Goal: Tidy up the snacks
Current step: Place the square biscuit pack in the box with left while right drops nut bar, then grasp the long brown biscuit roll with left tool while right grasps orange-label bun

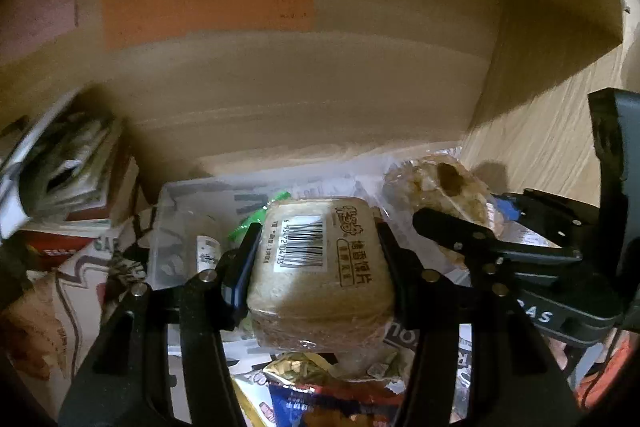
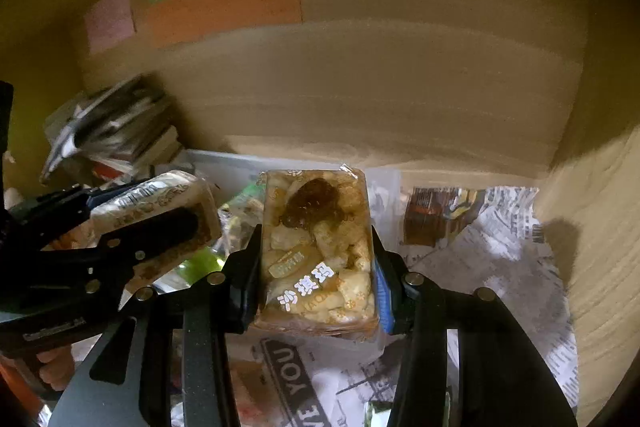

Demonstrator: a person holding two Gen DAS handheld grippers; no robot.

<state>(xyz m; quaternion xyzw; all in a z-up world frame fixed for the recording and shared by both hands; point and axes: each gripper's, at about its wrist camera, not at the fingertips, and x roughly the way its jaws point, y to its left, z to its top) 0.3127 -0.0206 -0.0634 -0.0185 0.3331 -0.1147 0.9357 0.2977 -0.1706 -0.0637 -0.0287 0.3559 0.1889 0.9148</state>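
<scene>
My left gripper [image 1: 318,259] is shut on a wrapped pack of baked bun slices [image 1: 320,279] with a barcode on top, held above a clear plastic bin [image 1: 176,227]. My right gripper [image 2: 316,259] is shut on a clear-wrapped sachima rice cake [image 2: 316,243] with white characters. The right gripper [image 1: 452,227] also shows at the right of the left wrist view, with the sachima [image 1: 436,183] in it. The left gripper [image 2: 132,235] with its bun pack [image 2: 156,203] shows at the left of the right wrist view. Both hover near the bin [image 2: 224,163].
A big cardboard box [image 1: 320,87] with orange [image 1: 208,7], green and pink labels stands close behind. A stack of books [image 1: 68,171] is on the left. Newspaper [image 2: 500,267] covers the surface. Snack bags [image 1: 320,399] lie below the left gripper. Wooden floor [image 1: 540,123] is at right.
</scene>
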